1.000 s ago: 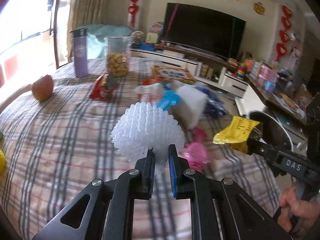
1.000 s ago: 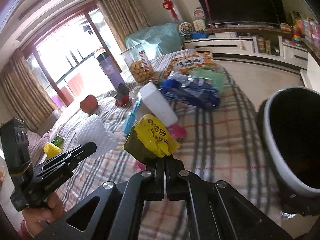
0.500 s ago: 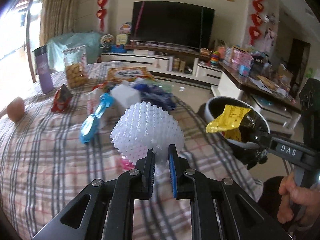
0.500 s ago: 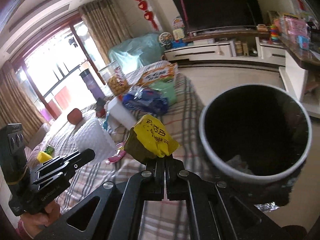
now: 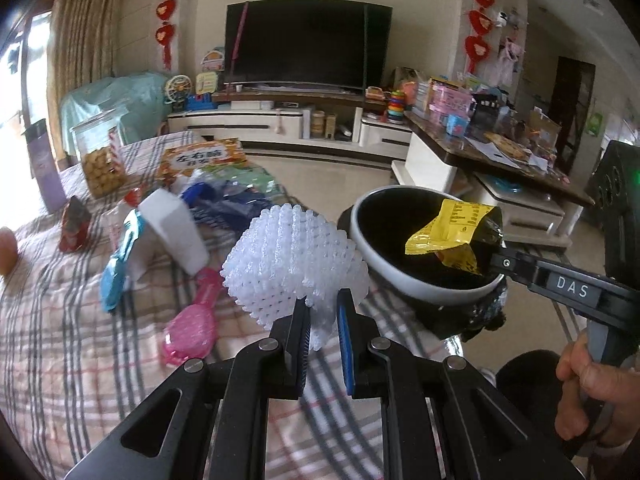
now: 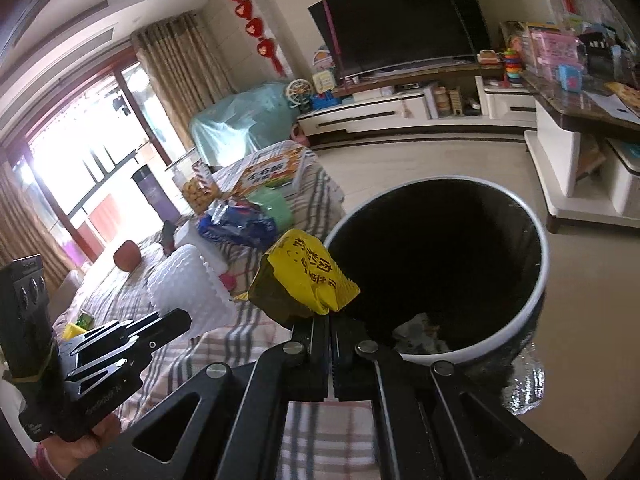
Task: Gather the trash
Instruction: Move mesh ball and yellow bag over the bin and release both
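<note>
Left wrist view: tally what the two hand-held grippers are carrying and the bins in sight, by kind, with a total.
White foam net, in the left hand-held gripper: 1
Yellow wrapper, in the right hand-held gripper: 1
Trash bin: 1
Total: 3

Plaid-covered table [image 5: 60,360], grey and red stripes on cream. On it: pink hairbrush [image 5: 192,330], blue plastic piece [image 5: 118,260] touching white block [image 5: 174,230], blue crinkled bag [image 5: 224,200], orange snack pack [image 5: 202,158], clear cookie jar [image 5: 100,156], purple tumbler [image 5: 48,168], red wrapper [image 5: 74,222], apple [image 6: 127,256] near far edge.
</note>
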`<control>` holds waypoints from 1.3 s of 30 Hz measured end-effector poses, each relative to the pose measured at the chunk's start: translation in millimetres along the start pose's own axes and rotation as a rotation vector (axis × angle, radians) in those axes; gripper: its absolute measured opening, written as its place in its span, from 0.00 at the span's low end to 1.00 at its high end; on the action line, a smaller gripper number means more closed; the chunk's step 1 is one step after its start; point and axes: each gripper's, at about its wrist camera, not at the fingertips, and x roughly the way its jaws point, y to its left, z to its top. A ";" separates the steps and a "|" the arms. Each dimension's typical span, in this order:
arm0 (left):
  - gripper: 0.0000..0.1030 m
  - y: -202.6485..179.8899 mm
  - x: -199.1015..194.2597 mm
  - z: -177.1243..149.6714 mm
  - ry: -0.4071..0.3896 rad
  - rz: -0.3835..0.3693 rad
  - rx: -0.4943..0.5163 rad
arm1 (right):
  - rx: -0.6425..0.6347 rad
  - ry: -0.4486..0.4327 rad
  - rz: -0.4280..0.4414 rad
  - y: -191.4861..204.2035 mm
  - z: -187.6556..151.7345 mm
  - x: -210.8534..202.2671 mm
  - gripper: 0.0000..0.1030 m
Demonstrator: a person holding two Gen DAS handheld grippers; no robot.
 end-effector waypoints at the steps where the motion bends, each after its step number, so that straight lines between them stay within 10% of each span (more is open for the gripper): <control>1: 0.11 -2.7 1.1 1.1 0.001 -0.004 0.005 | 0.003 -0.002 -0.004 -3.1 1.1 -1.3 0.00; 39: 0.12 -60.0 83.2 49.8 0.045 -0.078 0.092 | 0.053 0.021 -0.121 -70.2 34.3 11.4 0.00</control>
